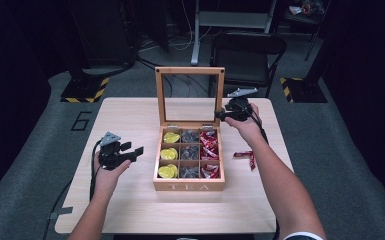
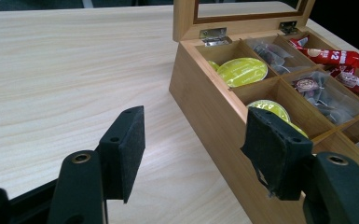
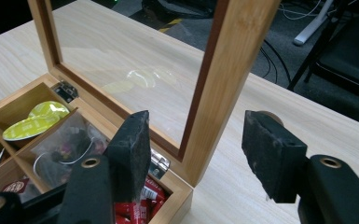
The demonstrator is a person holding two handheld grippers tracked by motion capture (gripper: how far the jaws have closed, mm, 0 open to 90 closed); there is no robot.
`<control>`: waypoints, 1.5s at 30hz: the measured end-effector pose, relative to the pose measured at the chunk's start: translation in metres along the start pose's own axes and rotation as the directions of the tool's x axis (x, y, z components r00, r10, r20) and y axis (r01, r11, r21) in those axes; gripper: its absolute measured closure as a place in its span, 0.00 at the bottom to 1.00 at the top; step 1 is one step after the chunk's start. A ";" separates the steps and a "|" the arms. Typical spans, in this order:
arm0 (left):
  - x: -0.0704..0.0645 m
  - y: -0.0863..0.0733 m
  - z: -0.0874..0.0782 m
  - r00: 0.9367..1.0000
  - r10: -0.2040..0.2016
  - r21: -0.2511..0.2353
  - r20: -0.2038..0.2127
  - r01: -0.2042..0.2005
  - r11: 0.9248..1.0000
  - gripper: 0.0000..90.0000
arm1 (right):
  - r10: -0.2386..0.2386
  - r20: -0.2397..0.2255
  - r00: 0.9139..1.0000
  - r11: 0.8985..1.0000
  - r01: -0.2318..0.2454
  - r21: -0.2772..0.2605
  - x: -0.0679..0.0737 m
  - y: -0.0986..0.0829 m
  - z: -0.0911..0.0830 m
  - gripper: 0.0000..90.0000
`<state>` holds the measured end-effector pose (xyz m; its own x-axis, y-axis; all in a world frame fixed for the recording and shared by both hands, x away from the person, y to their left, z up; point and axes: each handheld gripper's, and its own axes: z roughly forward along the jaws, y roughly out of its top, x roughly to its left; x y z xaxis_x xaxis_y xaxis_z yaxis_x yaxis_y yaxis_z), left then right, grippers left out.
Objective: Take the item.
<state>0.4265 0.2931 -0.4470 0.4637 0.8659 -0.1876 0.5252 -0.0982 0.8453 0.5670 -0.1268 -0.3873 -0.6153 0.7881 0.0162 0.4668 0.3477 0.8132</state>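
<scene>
Wooden tea box (image 1: 189,186), lettered TEA, stood mid-table with its glass-paned lid (image 1: 190,96) raised upright at the far side, nine compartments holding yellow pods (image 1: 169,154), grey sachets (image 1: 190,152) and red packets (image 1: 209,150). Right gripper (image 1: 222,114) sat at the lid's right frame post, jaws wide either side of it and not yet touching, probably to take the lid. Left gripper (image 1: 132,150) waited left of the box, jaws wide and empty; one red packet (image 1: 245,155) lay loose on the table (image 1: 130,210) to the right.
</scene>
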 end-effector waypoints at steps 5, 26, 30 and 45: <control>0.000 0.000 0.001 1.000 0.002 -0.003 0.006 -0.002 1.000 0.43 | 0.030 0.010 1.000 1.000 -0.030 -0.006 -0.006 -0.001 0.005 0.46; -0.002 -0.002 0.003 0.999 0.012 0.013 0.030 -0.013 1.000 0.47 | 0.039 -0.011 0.999 0.999 -0.039 -0.004 -0.014 0.003 0.017 0.63; -0.002 -0.002 0.004 0.999 0.017 0.017 0.034 -0.018 1.000 0.49 | 0.034 -0.011 0.999 0.999 -0.034 -0.003 -0.013 0.005 0.019 0.66; -0.002 -0.002 0.004 0.999 0.006 0.013 0.041 -0.007 1.000 0.49 | 0.048 -0.017 0.999 0.999 -0.048 0.009 -0.013 0.008 0.021 0.72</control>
<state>0.4273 0.2897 -0.4501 0.4955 0.8447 -0.2024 0.5315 -0.1106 0.8398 0.5921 -0.1238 -0.3935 -0.6030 0.7950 0.0656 0.5015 0.3138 0.8062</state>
